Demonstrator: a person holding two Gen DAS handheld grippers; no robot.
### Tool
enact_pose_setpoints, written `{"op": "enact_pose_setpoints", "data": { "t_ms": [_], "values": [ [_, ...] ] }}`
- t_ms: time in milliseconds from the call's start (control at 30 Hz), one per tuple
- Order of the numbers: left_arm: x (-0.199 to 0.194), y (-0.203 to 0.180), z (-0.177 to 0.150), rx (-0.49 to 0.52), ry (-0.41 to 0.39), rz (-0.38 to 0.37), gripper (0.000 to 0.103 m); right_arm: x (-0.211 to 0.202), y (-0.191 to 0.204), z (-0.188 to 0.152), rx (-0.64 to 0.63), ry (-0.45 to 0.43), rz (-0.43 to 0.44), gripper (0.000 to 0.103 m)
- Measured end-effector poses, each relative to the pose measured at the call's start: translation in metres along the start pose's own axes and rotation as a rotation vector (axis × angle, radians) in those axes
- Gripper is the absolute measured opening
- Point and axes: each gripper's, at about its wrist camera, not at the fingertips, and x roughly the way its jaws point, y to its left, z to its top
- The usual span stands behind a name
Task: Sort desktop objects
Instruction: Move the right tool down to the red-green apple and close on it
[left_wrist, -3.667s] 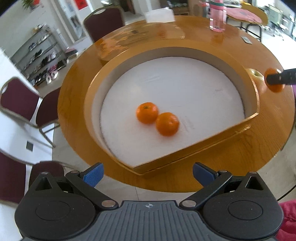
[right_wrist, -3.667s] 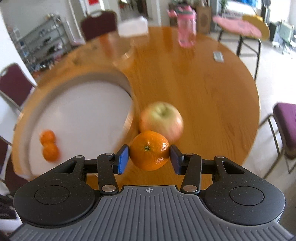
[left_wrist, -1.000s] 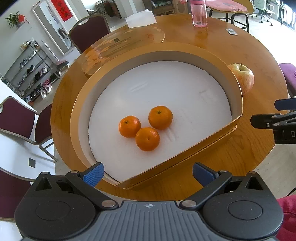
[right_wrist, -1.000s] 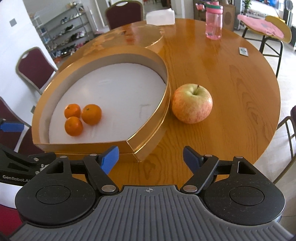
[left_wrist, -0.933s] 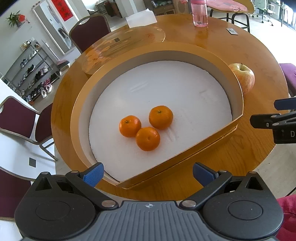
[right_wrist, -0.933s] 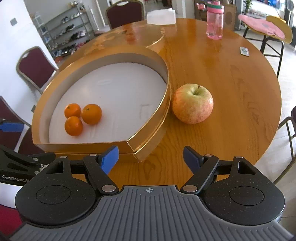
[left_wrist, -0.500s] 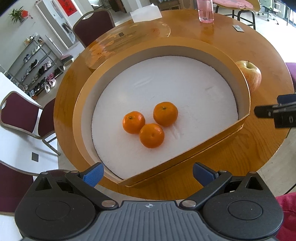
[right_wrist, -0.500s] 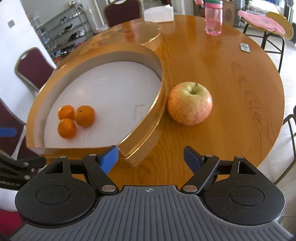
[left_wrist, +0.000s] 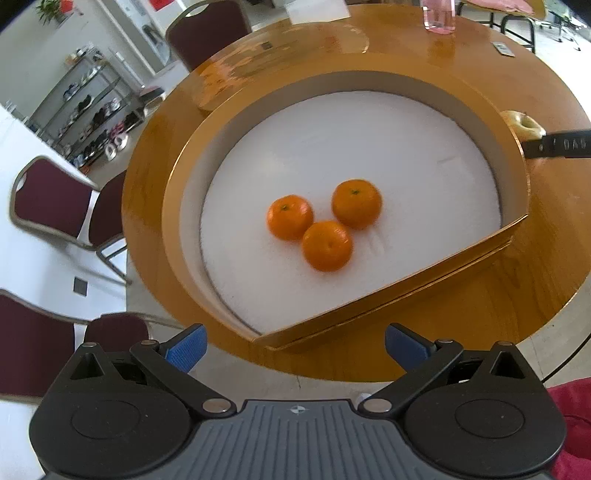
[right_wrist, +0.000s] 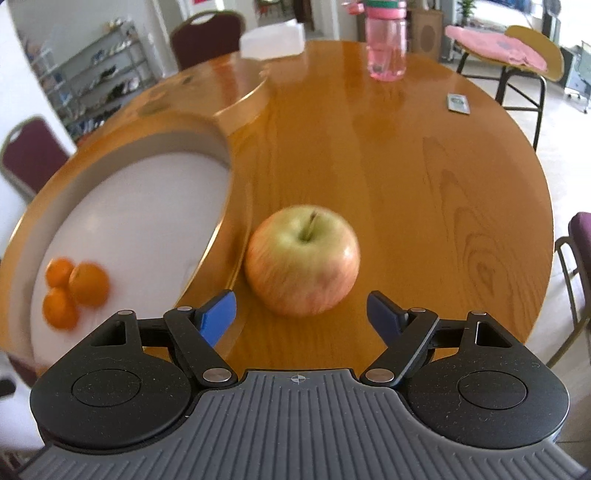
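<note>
right claw (right_wrist: 301, 314), empty and spread wide, has closed in on the apple (right_wrist: 302, 260), probably next for the tray (right_wrist: 122, 155); left claw (left_wrist: 293, 345) gapes empty.

Three oranges (left_wrist: 325, 221) lay clustered, touching, in tray (left_wrist: 388, 310) on desk (right_wrist: 406, 166). Apple (right_wrist: 302, 260) sat on desk just right of tray wall. Bottle (right_wrist: 386, 48) stood at far desk edge, behind apple. Small card (right_wrist: 458, 103) lay right of bottle. Chairs (left_wrist: 48, 199) stood left of desk.
</note>
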Motion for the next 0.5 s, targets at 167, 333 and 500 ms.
{"op": "enact_pose_setpoints", "data": {
  "t_ms": [167,333,500],
  "values": [
    [0.001,0.006,-0.005,-0.029,0.018,0.018,0.103,0.019,-0.012,0.005,0.011,-0.013,0.065,0.084],
    [0.001,0.008,-0.009,-0.038,0.024,0.025,0.103,0.037,-0.011,0.005,-0.084,-0.019,0.107,0.086],
    [0.0,0.007,-0.01,-0.04,0.024,0.021,0.103,0.034,-0.008,0.001,-0.109,-0.026,0.094,0.081]
  ]
}}
